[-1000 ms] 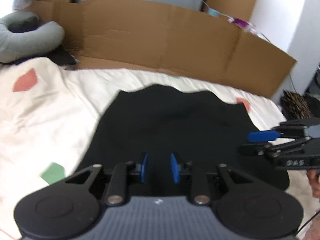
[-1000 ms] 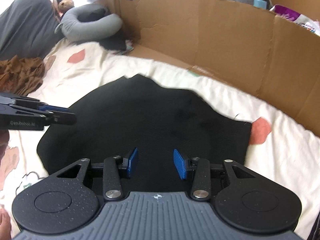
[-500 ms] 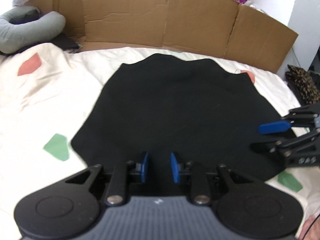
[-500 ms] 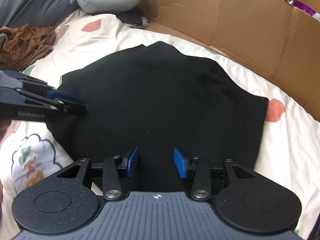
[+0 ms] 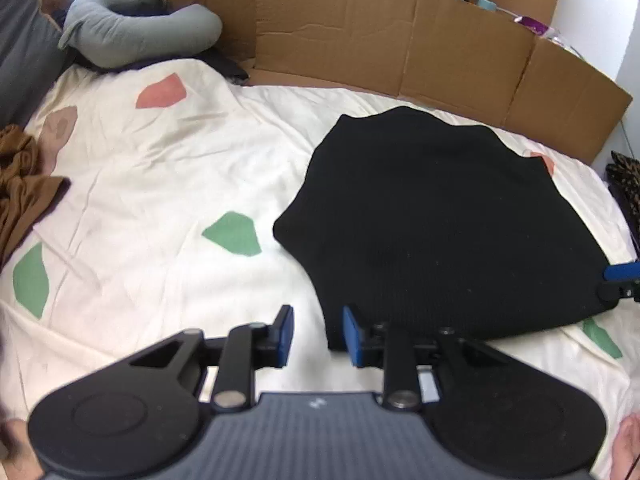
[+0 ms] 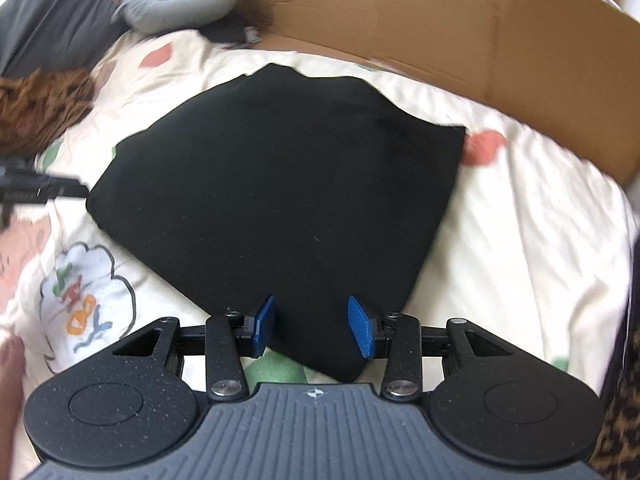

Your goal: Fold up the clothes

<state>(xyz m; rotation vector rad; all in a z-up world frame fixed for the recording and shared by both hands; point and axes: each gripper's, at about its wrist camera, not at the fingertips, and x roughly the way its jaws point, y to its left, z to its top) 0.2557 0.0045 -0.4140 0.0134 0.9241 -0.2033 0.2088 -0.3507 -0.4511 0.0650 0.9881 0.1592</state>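
Bedsheet [image 5: 160, 168] here is cream with pink and green blotches, and the folded black garment [image 5: 440, 216] lies flat on it, over toward the cardboard wall [image 5: 400, 40] at the far side. From the left wrist view, the left gripper [image 5: 316, 334] sits at the garment's near left corner, blue pads a little apart with nothing pinched between them; one pad is over bare sheet and the other right at the fabric's edge. The right gripper [image 6: 314, 326] hangs over the near corner of the garment in its own view, fingers released and spread wider, the cloth just lying under the gap, not grasped. Each gripper pokes into the other's frame at the side edge. A grey neck pillow [image 5: 136, 32] sits up in the far left corner, and a crumpled brown garment [image 5: 20, 184] is off on the left, well apart from the black one. The right view is pretty blurry.
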